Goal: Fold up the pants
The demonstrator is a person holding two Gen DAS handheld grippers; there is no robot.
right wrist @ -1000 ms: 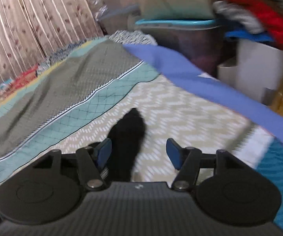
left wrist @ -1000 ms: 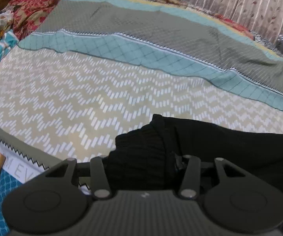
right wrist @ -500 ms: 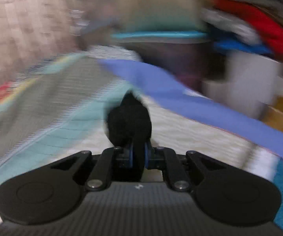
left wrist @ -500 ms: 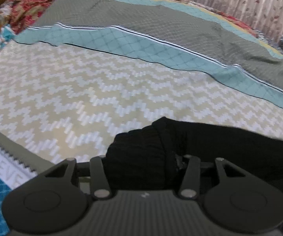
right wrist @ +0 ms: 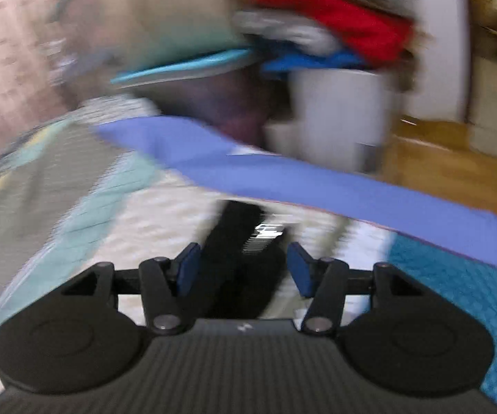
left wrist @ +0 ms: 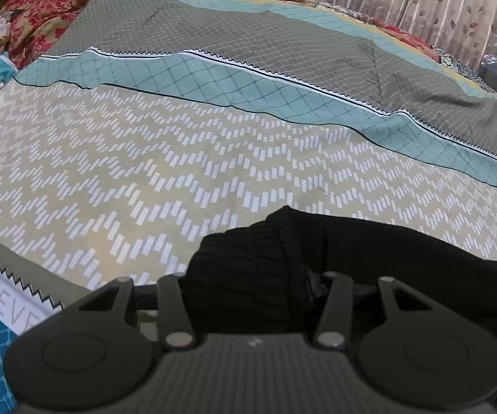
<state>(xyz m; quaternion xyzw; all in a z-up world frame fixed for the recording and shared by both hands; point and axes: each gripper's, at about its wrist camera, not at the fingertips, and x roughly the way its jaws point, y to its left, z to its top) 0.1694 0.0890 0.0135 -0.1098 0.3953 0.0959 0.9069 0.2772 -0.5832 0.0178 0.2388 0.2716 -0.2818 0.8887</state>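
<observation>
Pants: black pants [left wrist: 369,262] lie on the bed, near its front edge; we see them as one dark bunch that runs off to the right, not yet a flat packet.
Left gripper: our left gripper [left wrist: 248,293] is wide apart, and the ribbed end of the pants fills the gap; the fingertips are hidden under the cloth, so we cannot tell if it grips or is loose.
Right gripper: our right gripper [right wrist: 243,265] is released, the blue pads [right wrist: 188,267] stand apart, and a dark strip of the pants [right wrist: 238,241] lies between them without being pinched. This view is much blurred.
Bed cover: the zigzag part of the bed cover [left wrist: 145,172] beyond the pants is free, then come the teal and grey bands toward the far edge.
Far things: a curtain [left wrist: 438,3] behind the bed; in the right view a white bin [right wrist: 338,117] with red and blue clothes [right wrist: 345,31] stands past the bed corner.
Done: we judge very little; no clean fold is visible.
Left: spread the pants flat, lay leg on leg, then fold them across.
</observation>
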